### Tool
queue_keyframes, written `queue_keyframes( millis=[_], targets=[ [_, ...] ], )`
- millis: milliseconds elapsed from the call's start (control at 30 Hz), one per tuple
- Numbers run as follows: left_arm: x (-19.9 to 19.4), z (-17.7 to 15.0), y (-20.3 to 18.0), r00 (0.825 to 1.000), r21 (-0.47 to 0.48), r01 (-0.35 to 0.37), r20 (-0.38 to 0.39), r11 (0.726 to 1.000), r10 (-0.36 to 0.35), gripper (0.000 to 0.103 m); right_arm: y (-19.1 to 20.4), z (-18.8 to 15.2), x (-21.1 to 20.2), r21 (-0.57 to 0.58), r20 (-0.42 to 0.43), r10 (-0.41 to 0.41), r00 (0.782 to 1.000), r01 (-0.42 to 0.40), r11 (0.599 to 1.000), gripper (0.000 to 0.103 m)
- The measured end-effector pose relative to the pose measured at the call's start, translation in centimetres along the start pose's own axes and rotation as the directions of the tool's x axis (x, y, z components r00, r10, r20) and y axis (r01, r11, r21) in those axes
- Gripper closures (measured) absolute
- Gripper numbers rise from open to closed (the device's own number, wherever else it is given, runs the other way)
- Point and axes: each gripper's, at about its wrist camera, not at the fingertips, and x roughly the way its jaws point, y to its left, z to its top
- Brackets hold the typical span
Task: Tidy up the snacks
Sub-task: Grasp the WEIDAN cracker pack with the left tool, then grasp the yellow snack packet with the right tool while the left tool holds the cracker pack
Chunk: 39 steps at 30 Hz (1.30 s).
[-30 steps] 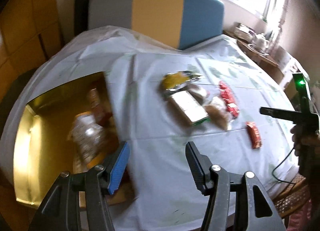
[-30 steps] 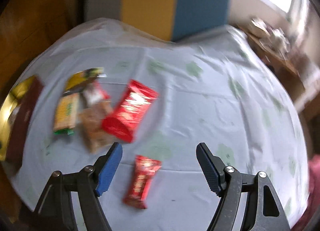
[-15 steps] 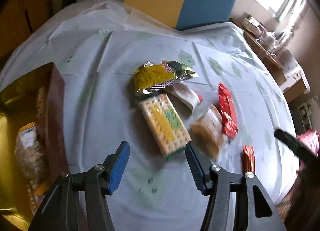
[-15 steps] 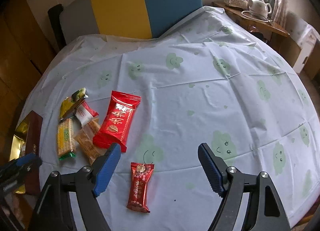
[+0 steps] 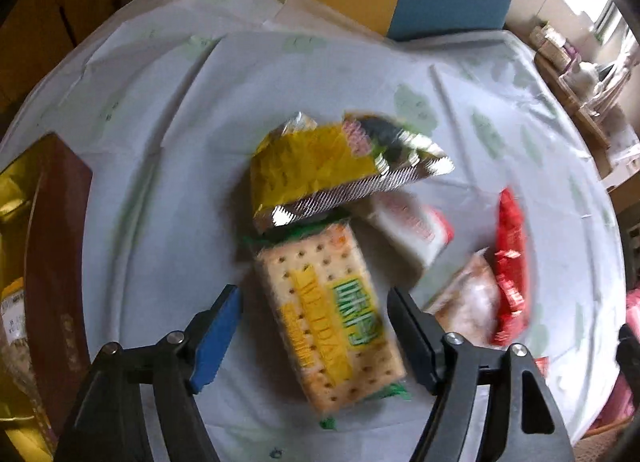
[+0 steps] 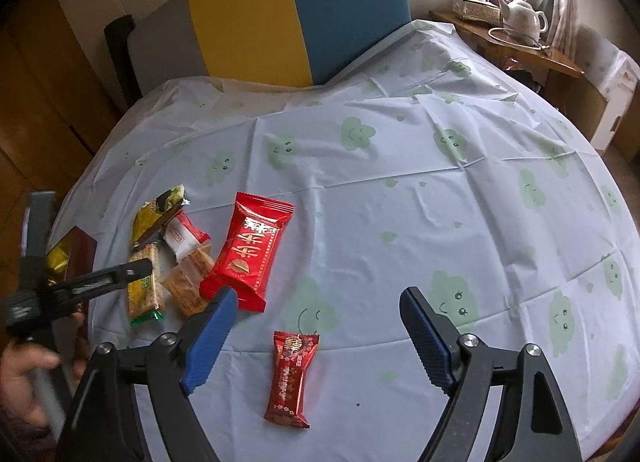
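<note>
My left gripper (image 5: 316, 318) is open, its jaws on either side of a cracker pack (image 5: 332, 318) with yellow and green print, not touching it. Behind the pack lie a yellow foil bag (image 5: 320, 165), a white and red snack (image 5: 412, 225), a brown biscuit pack (image 5: 468, 302) and a red packet (image 5: 510, 266). My right gripper (image 6: 320, 330) is open and empty above a small dark red candy pack (image 6: 292, 378). The large red packet (image 6: 250, 250) and the cracker pack (image 6: 146, 290) also show in the right wrist view, with the left gripper (image 6: 120, 274) over the crackers.
A gold box with a dark red wall (image 5: 56, 262) holding snacks stands at the table's left edge. A white tablecloth with green faces (image 6: 440, 201) covers the round table. A grey, yellow and blue chair back (image 6: 280, 21) is behind. A side shelf with a teapot (image 6: 524, 17) is at the right.
My left gripper moved from over the gold box rightward and down to the snack pile, now straddling the cracker pack. My right gripper pulled back slightly and stays open.
</note>
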Motion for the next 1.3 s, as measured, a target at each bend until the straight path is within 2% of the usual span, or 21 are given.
queue_keyframes(
  millis=[33,67,100,200,367,500,600,633,800,933,1100,1300],
  targets=[
    [-0.3,-0.4,-0.1,1.0,0.017,-0.006,0.021,1.0,0.006,0.035,-0.1,0.0,0.0,0.003,0.0,-0.002,1.0,0.002,1.0,0.019],
    [-0.6,-0.8,-0.1,1.0,0.033,0.0,0.029,0.999,-0.001,0.049,-0.1,0.0,0.0,0.005,0.0,-0.003,1.0,0.003,1.0,0.019],
    [-0.9,-1.3,-0.1,0.999,0.044,0.003,0.038,0.999,-0.005,0.051,-0.2,0.0,0.0,0.008,0.002,-0.002,1.0,0.002,1.0,0.019],
    [-2.0,-3.1,0.4,0.998,0.074,0.034,0.052,0.997,-0.038,0.053,-0.3,0.1,0.0,0.007,0.008,-0.004,1.0,0.004,1.0,0.019],
    [-4.4,-7.9,0.4,0.991,0.202,0.002,0.13,0.979,-0.029,0.052,-0.2,-0.1,0.1,-0.001,0.002,-0.018,1.0,0.018,1.0,0.019],
    [-5.4,-11.8,0.7,0.985,0.297,-0.018,0.168,0.955,-0.033,0.052,-0.3,-0.2,0.4,-0.006,-0.01,-0.021,1.0,0.021,1.0,0.019],
    [-5.7,-13.6,0.9,0.975,0.327,-0.004,0.209,0.945,-0.068,0.052,-0.1,-0.3,0.3,-0.013,-0.004,-0.01,1.0,0.01,1.0,0.019],
    [-5.4,-13.8,1.2,0.979,0.321,0.011,0.189,0.947,-0.075,0.052,0.0,-0.4,0.4,-0.011,-0.005,0.004,1.0,-0.004,1.0,0.019],
    [-5.2,-14.0,1.6,0.973,0.326,0.031,0.208,0.945,-0.104,0.052,1.0,-0.8,1.1,-0.016,-0.046,0.08,0.996,-0.081,0.997,0.019],
    [-5.1,-14.2,1.6,0.964,0.342,0.039,0.235,0.939,-0.125,0.052,3.6,-0.4,1.6,-0.035,-0.079,0.183,0.98,-0.186,0.982,0.019],
    [-5.7,-15.0,2.1,0.958,0.348,0.046,0.251,0.936,-0.14,0.053,8.6,3.0,4.3,-0.054,-0.122,0.283,0.951,-0.291,0.955,0.019],
    [-5.9,-15.3,2.6,0.954,0.364,0.066,0.249,0.929,-0.166,0.053,13.3,8.2,10.8,-0.014,-0.171,0.291,0.941,-0.298,0.955,0.019]
  ],
)
